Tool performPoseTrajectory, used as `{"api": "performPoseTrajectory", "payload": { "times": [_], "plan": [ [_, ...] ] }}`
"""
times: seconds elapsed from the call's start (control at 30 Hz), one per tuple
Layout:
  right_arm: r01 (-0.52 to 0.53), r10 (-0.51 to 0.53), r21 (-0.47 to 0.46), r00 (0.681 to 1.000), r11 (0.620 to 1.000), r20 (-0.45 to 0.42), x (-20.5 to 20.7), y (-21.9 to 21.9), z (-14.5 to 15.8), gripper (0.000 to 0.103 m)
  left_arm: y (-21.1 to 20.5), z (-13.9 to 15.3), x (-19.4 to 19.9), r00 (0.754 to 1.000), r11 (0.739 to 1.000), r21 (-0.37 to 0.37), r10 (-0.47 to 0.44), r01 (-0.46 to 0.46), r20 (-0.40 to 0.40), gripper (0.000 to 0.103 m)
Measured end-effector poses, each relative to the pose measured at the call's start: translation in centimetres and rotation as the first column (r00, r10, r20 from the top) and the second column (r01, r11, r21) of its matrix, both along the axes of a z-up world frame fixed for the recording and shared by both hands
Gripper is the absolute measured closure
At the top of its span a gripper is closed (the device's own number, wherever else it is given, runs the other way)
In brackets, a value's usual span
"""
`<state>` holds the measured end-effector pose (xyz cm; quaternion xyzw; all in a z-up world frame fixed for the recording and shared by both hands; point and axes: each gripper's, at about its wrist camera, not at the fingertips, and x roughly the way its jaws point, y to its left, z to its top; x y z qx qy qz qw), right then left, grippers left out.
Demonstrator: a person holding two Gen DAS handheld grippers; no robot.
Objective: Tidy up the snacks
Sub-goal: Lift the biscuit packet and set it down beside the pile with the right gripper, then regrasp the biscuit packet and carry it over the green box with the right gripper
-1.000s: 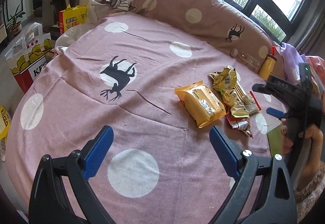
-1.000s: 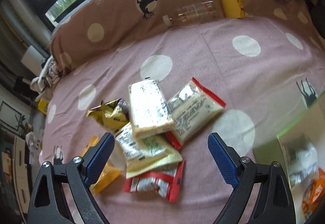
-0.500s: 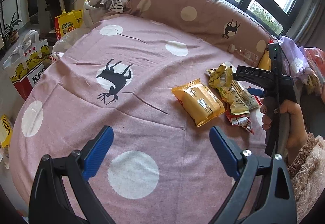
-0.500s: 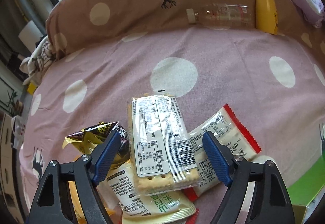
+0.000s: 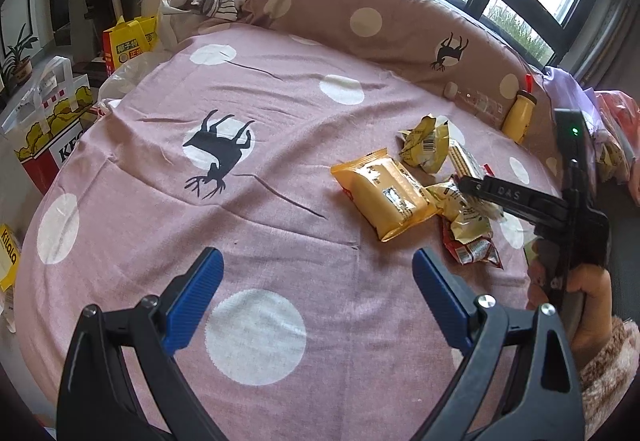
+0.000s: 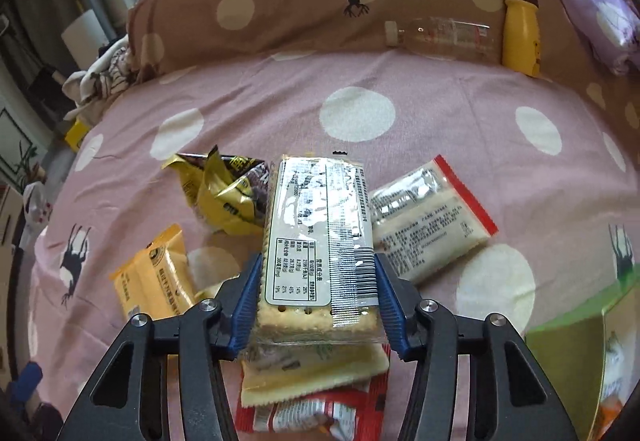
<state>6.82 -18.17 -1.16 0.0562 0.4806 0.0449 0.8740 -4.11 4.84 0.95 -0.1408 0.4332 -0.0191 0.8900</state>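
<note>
A pile of snack packets lies on the pink spotted bedspread. My right gripper is shut on a clear cracker packet, its pads pressed on both long sides. Around it lie a crumpled yellow bag, an orange packet, a red-edged packet and flat packets underneath. My left gripper is open and empty, hovering over the bedspread, left of the pile. The orange packet and my right gripper's arm show in the left wrist view.
A brown spotted bolster runs along the back, with a clear bottle and a yellow bottle against it. A green box stands at the right. Bags and a KFC box stand beside the bed's left edge.
My right gripper moved down to the pile and closed on the clear cracker packet. My left gripper stayed open and barely moved.
</note>
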Motion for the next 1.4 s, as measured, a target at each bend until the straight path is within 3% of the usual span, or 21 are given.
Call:
{"api": "performPoseTrajectory", "payload": {
  "times": [0.17,0.33,0.4,0.47,0.67,0.77,0.87,1.07,1.13,1.23,1.3,1.4],
  "plan": [
    [-0.02,0.013,0.093,0.997,0.995,0.074,-6.0,0.0,2.4,0.048,-0.5,-0.1,-0.2,1.0,1.0,0.008,-0.01,0.011,-0.004,0.007],
    [-0.062,0.056,0.135,0.997,0.989,0.045,-10.9,2.0,2.6,0.048,-1.0,-0.4,-0.2,1.0,1.0,0.015,-0.02,0.02,-0.017,0.007],
    [-0.044,0.043,0.099,0.999,0.994,0.011,-11.9,2.4,1.8,0.048,-1.2,-0.6,-0.3,0.999,0.999,0.023,-0.022,0.022,-0.024,0.007],
    [-0.022,0.024,0.09,1.0,0.996,-0.02,-12.5,2.3,1.0,0.048,-1.5,-0.6,-0.5,0.999,0.999,0.028,-0.029,0.03,-0.025,0.007],
    [0.012,0.001,0.19,0.997,0.982,-0.072,-12.7,0.2,0.0,0.047,-2.5,-0.7,-0.7,0.998,0.998,0.037,-0.059,0.06,-0.029,0.009],
    [0.027,-0.019,0.244,0.999,0.969,-0.035,-13.1,-1.0,1.0,0.03,-3.1,-0.6,-0.9,0.996,0.995,0.034,-0.089,0.09,-0.028,0.012],
    [0.048,-0.05,0.321,0.999,0.946,-0.002,-13.4,-2.4,1.9,0.029,-4.0,-0.7,-1.2,0.991,0.991,0.008,-0.13,0.131,-0.031,0.014],
    [0.05,-0.057,0.469,0.998,0.882,0.0,-13.3,-3.6,1.6,0.029,-7.1,-1.2,-1.8,0.958,0.956,-0.094,-0.282,0.277,-0.05,0.024],
    [0.057,-0.058,0.495,0.998,0.867,-0.014,-13.1,-3.7,1.1,0.029,-8.3,-1.5,-2.1,0.94,0.936,-0.123,-0.338,0.33,-0.049,0.035],
    [0.066,-0.047,0.522,0.998,0.85,-0.05,-12.6,-3.5,0.0,0.039,-9.8,-2.2,-2.3,0.916,0.911,-0.161,-0.395,0.381,-0.066,0.044],
    [0.075,-0.043,0.522,0.996,0.85,-0.073,-12.2,-3.2,-0.7,0.045,-10.2,-2.7,-2.1,0.909,0.901,-0.19,-0.409,0.389,-0.077,0.048],
    [0.098,-0.055,0.491,0.993,0.866,-0.101,-11.7,-2.9,-1.5,0.046,-10.2,-3.4,-1.7,0.905,0.89,-0.248,-0.415,0.383,-0.091,0.057]
  ]
}}
